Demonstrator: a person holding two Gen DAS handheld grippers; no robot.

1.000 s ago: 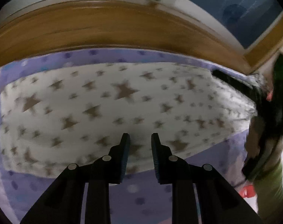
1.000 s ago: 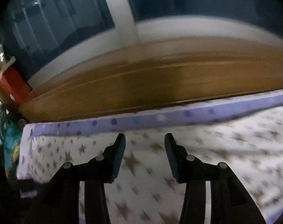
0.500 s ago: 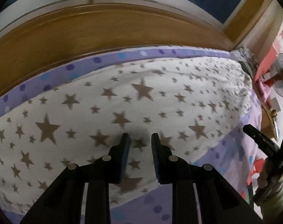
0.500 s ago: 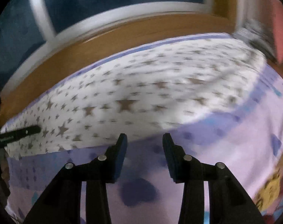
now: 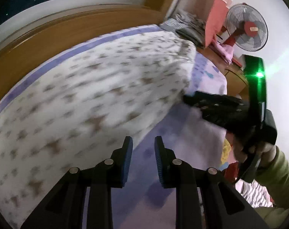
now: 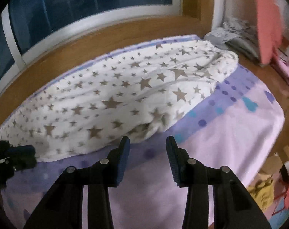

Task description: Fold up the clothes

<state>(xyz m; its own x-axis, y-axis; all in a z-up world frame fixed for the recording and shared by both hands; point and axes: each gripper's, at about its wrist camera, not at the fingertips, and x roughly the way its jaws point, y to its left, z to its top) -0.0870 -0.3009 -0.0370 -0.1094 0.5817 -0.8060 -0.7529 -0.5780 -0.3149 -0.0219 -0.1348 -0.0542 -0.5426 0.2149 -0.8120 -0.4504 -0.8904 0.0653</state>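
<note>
Hovering fingers [image 6: 125, 148] of both grippers, apart, empty, over starred cloth [image 6: 125, 95].

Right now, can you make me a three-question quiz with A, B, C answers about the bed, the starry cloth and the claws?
1. Where does the starry cloth lie?
A. on the purple bedsheet
B. on the floor
C. over the fan

2. What colour are the stars?
A. red
B. grey-brown
C. green

3. What is the right claw doing?
A. pinching the cloth
B. holding a sock
C. open, holding nothing

Answers:
1 A, the cloth is spread on the sheet beside the wooden window ledge.
2 B, the stars look grey-brown on white.
3 C, only bedsheet shows in the gap between its fingers, and the left claw is empty too.
</note>
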